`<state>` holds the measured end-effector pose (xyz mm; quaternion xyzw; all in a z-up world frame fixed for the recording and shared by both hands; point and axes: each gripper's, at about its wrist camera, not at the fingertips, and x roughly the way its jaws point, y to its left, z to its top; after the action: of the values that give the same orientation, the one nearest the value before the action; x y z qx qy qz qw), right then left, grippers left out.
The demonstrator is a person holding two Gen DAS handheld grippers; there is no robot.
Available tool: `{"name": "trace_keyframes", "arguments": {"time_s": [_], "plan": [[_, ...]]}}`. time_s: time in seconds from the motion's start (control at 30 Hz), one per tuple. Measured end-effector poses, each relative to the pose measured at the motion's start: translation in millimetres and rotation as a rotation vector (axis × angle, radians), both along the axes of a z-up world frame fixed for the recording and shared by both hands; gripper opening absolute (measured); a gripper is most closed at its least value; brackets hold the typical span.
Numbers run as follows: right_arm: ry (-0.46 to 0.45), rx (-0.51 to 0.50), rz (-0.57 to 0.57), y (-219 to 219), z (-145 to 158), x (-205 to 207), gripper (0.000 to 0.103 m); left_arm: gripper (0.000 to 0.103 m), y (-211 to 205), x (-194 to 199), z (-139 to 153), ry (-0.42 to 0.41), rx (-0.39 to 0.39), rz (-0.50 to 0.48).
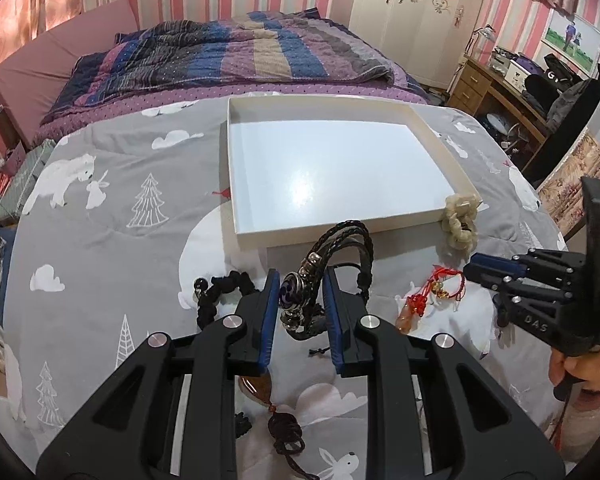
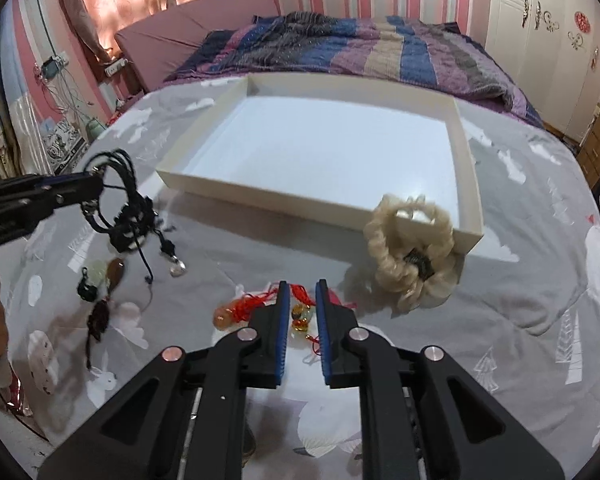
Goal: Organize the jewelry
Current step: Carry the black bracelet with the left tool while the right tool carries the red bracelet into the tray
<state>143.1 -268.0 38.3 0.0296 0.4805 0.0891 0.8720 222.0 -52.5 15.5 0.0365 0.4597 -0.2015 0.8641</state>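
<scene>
Braided bracelet (image 1: 332, 264): black leather cords with a dark bead, lifted off the bed, near edge of the white tray (image 1: 236, 184) just beyond it.
Left tongs (image 1: 302, 292): closed on the braided bracelet; loops arch above the blue pads.
Right tongs (image 2: 302, 304): apart, straddling the red-cord charm (image 2: 300, 312) on the grey bedspread (image 2: 520, 280), not pinching it.
Cream scrunchie (image 2: 412, 248): leaning against the tray's near right corner.
Amber pendant (image 2: 114, 274): on the bedspread, left, among dark cords.
</scene>
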Motion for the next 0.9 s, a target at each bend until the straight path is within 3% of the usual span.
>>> {"name": "trace_keyframes", "arguments": {"time_s": [0.03, 0.1, 0.3, 0.4, 0.47, 0.53, 0.6, 0.73, 0.9], "plan": [[0.01, -0.004, -0.003, 0, -4, 1, 0.041, 0.02, -1, 0, -2, 0.004, 0.002, 0.0], [0.014, -0.022, -0.007, 0, -9, 1, 0.052, 0.02, 0, 0, -7, 0.016, 0.006, -0.004], [0.077, -0.036, -0.015, -3, -27, 11, 0.052, 0.02, 0, 1, -14, 0.026, -0.002, -0.013], [0.106, -0.054, -0.011, -2, -40, 15, 0.05, 0.02, 0, 1, -16, 0.026, -0.003, -0.017], [0.091, -0.08, -0.01, -1, -41, 14, 0.04, 0.02, -1, 1, -17, 0.026, -0.002, -0.02], [0.086, -0.076, -0.008, -2, -40, 14, 0.019, 0.02, -1, 1, -16, 0.023, -0.003, -0.021], [0.08, -0.083, -0.003, -2, -39, 12, 0.013, 0.02, -1, 1, -16, 0.021, -0.004, -0.023], [0.044, -0.133, 0.005, 1, -35, 9, 0.013, 0.02, -3, -2, -14, 0.01, -0.003, -0.027], [-0.034, -0.088, -0.015, -3, -9, -2, 0.013, 0.02, -2, -3, -10, 0.009, -0.011, -0.03]]}}
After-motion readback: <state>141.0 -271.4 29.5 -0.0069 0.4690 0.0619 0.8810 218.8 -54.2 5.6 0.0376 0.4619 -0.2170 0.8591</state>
